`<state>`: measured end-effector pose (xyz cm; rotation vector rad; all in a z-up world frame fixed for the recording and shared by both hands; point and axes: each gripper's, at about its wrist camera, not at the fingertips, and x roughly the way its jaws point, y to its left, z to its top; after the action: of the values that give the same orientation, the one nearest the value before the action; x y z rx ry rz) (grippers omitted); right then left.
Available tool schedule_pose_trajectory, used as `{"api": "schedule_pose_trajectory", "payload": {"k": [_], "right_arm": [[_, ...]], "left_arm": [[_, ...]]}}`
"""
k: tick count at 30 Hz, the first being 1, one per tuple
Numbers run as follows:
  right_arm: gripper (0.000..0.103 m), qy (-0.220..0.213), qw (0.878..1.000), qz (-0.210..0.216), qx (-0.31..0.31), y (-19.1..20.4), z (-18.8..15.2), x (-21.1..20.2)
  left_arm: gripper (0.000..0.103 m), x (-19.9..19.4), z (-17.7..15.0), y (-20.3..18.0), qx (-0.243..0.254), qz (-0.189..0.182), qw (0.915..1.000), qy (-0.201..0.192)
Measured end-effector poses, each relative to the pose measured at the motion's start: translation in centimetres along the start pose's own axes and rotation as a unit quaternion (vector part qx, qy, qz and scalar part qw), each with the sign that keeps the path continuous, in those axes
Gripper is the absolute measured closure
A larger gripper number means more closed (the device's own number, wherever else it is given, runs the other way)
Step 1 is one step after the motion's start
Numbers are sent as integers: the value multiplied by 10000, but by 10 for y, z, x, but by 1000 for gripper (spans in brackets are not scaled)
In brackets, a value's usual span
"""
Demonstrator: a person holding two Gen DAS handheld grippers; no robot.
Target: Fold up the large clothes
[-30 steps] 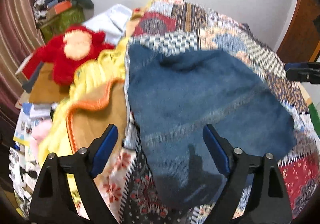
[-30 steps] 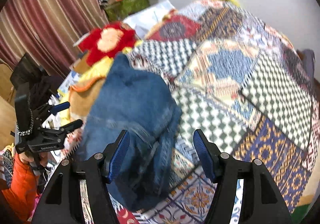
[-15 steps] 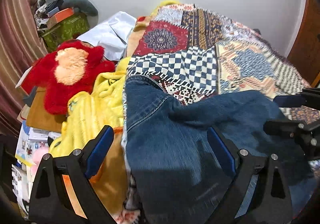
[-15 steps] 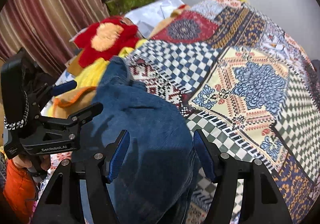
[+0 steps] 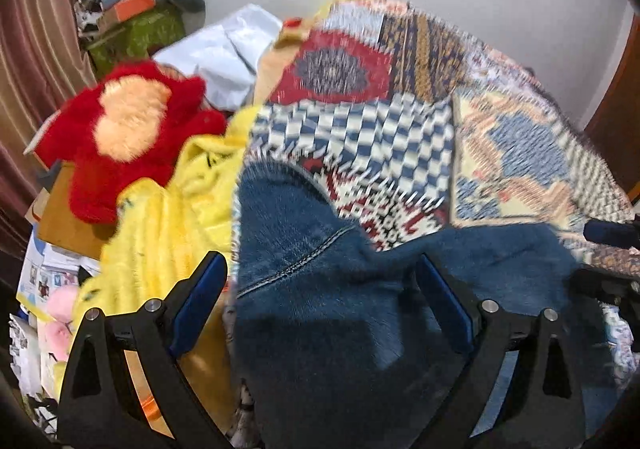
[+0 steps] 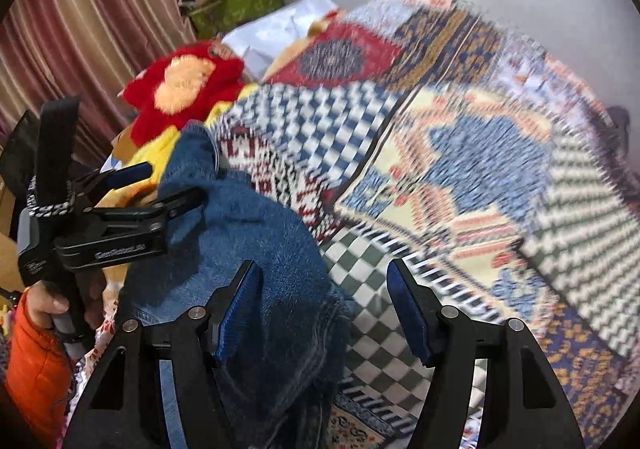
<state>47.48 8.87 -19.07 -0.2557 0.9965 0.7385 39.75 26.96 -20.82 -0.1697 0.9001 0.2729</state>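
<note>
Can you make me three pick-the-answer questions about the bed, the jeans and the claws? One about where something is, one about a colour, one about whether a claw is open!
1. Where do the jeans lie?
A on the patterned bedspread
B on the floor
C on a chair

2. What colour is the plush toy?
A green
B red
C purple

3. How is the left claw?
A clamped shut on the jeans
B holding the toy
C spread wide, pads off the cloth

Answers: 1 A, the denim rests on the bedspread. 2 B, red fur with a pale patch. 3 C, both blue pads stand far apart above the denim.
</note>
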Motion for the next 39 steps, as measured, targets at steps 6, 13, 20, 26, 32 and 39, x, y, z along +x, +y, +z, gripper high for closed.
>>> {"api": "schedule_pose_trajectory", "payload": {"k": [6, 13, 20, 26, 32, 39], "right_arm": [[39, -806, 9966, -64, -138, 20, -1, -80], [39, -2034, 9784, 26, -372, 59, -30, -197], [39, -2955, 9550, 90, -250, 94, -93, -284], [39, -3540, 9343, -195, -380, 126, -152, -327], [38, -3531, 9347, -202, -353, 136, -178, -336], [1, -3839, 9210, -642, -173, 138, -200, -346]], "left_arm": [[7, -100, 4, -5, 37, -188, 9963, -833], [7, -248, -23, -16, 34, -405, 9733, -2260], [7, -339, -87, -36, 49, -203, 9483, -3168], [7, -378, -137, -55, 79, -100, 9348, -3550], [0, -391, -162, -65, 102, 57, 9327, -3605], [0, -392, -172, -60, -149, -1, 9388, -3442]]}}
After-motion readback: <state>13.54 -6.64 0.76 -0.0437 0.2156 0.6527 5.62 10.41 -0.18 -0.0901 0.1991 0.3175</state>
